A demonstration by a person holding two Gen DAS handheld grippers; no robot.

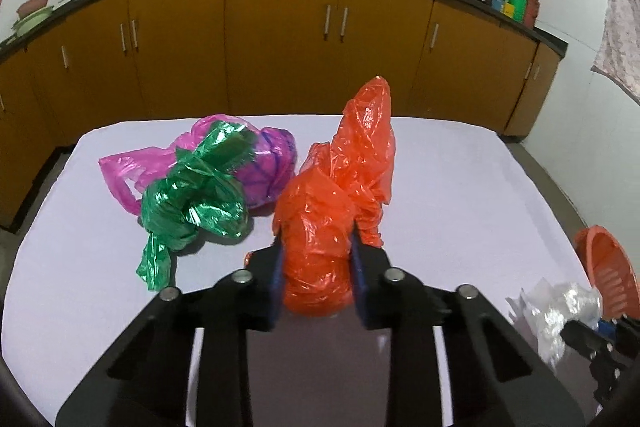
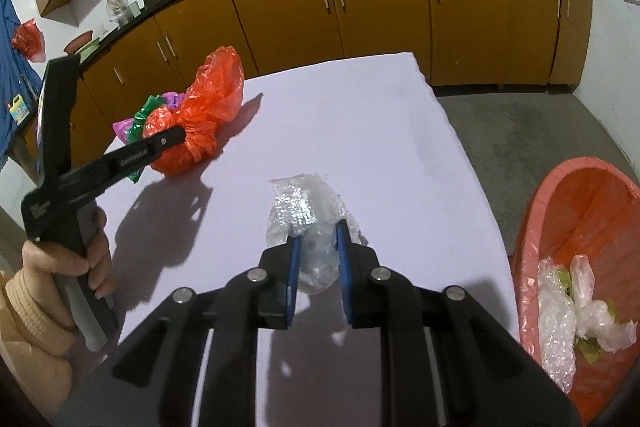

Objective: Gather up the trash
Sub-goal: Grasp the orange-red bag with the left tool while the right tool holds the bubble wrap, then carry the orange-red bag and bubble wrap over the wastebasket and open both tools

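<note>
My left gripper (image 1: 318, 247) is shut on an orange plastic bag (image 1: 340, 195) that rests on the white table (image 1: 460, 195); the bag also shows in the right wrist view (image 2: 200, 119). A green bag (image 1: 192, 203) and a pink bag (image 1: 256, 155) lie just left of it. My right gripper (image 2: 318, 239) is shut on a clear plastic wrap (image 2: 304, 211) on the table near its right edge. The left gripper (image 2: 172, 141) shows from the side in the right wrist view.
An orange basket (image 2: 536, 227) stands on the floor right of the table, holding clear plastic and bubble wrap (image 2: 560, 307). Orange kitchen cabinets (image 1: 280, 39) with a dark counter and woks run behind the table.
</note>
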